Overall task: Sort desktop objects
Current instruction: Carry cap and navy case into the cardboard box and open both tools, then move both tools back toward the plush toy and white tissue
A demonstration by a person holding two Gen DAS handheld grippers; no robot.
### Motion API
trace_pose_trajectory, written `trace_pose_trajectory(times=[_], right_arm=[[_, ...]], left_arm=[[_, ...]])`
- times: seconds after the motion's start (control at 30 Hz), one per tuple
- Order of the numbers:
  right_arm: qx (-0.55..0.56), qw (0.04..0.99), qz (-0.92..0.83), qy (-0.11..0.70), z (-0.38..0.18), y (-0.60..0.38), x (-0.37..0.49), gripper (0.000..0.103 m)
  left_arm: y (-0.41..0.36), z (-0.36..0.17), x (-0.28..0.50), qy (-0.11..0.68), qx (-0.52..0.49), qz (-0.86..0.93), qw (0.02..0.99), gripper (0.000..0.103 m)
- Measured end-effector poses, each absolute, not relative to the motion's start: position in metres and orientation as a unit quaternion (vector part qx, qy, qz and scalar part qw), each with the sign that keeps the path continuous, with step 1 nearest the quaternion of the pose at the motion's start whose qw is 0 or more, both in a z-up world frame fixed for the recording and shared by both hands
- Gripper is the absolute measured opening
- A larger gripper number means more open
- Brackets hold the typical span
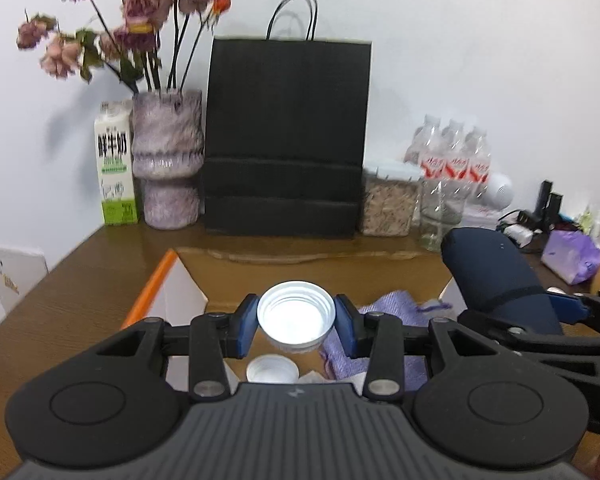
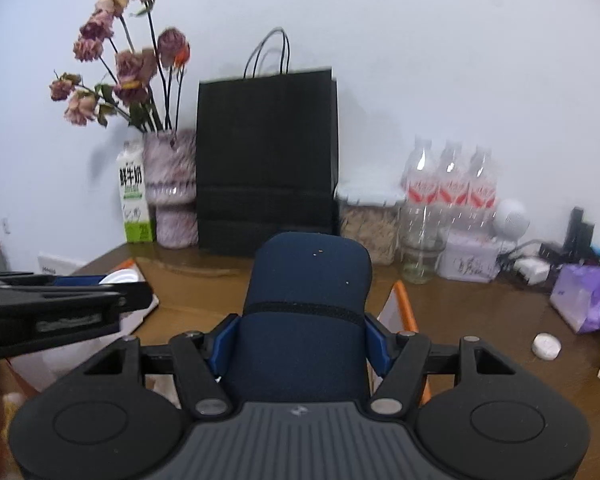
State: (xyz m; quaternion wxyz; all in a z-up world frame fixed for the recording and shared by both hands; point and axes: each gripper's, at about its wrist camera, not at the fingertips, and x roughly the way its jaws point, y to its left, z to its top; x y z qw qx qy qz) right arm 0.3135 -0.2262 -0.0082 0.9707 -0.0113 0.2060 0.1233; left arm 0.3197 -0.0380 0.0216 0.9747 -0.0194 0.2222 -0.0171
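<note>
Left gripper (image 1: 296, 322): blue pads pressed on opposite sides of a white screw cap (image 1: 296, 316), jaws partly closed to its width. Cap is carried open side toward the camera, threads visible, above the open cardboard box (image 1: 188, 300). Judgement: it is held over the box because the box is the sorting bin.

Right gripper (image 2: 300, 344): jaws set wider, clamped on the flanks of a dark blue case (image 2: 307, 304), rounded end pointing away from the camera, a black band across it. It is held clear of the desk (image 2: 479, 320) at the box's right side, next to the left gripper's load. Likely bound for the same box; not certain.

Box contents, near part: a second white cap (image 1: 272, 370) lying open side up below the held one; purple cloth (image 1: 395, 312) to its right. The rest of the interior is hidden by the grippers. Flaps stand open, the orange-edged flap (image 1: 156, 284) on the left.

On the desk to the right of the box: small white round object (image 2: 545, 346) and purple packet (image 2: 587, 304), both still outside.

Along the far edge against the wall, left to right: milk carton (image 1: 116, 168), vase of dried flowers (image 1: 168, 160), black paper bag (image 1: 288, 136), lidded tub of flakes (image 1: 387, 208), glass jar (image 1: 437, 216), pack of water bottles (image 1: 455, 152). These look like stored items, not sorting targets.
</note>
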Motion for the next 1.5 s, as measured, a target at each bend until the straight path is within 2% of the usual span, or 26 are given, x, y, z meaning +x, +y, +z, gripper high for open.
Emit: trace_pose_trajectory(times=[0.33, 0.37, 0.4, 0.47, 0.5, 0.53, 1.5], right_arm=[[-0.022, 0.962, 0.128, 0.242, -0.028, -0.221, 0.322, 0.064], [-0.023, 0.961, 0.128, 0.244, -0.029, -0.221, 0.322, 0.065], [-0.025, 0.961, 0.127, 0.244, -0.028, -0.220, 0.320, 0.067], [-0.039, 0.964, 0.117, 0.236, -0.025, -0.217, 0.315, 0.088], [-0.045, 0.967, 0.114, 0.225, -0.023, -0.216, 0.311, 0.100], [-0.048, 0.969, 0.109, 0.218, -0.021, -0.215, 0.308, 0.103], [-0.032, 0.975, 0.114, 0.188, 0.007, -0.223, 0.286, 0.103]], left_arm=[[-0.042, 0.009, 0.324, 0.241, -0.006, -0.028, 0.970, 0.041], [-0.042, 0.010, 0.323, 0.238, -0.005, -0.027, 0.971, 0.046], [-0.043, 0.012, 0.321, 0.233, -0.005, -0.027, 0.972, 0.062], [-0.042, 0.015, 0.315, 0.209, -0.008, -0.027, 0.978, 0.083], [-0.042, 0.018, 0.312, 0.199, -0.009, -0.024, 0.980, 0.097], [-0.041, 0.020, 0.309, 0.192, -0.010, -0.025, 0.981, 0.103], [-0.044, 0.044, 0.283, 0.159, -0.009, -0.003, 0.987, 0.103]])
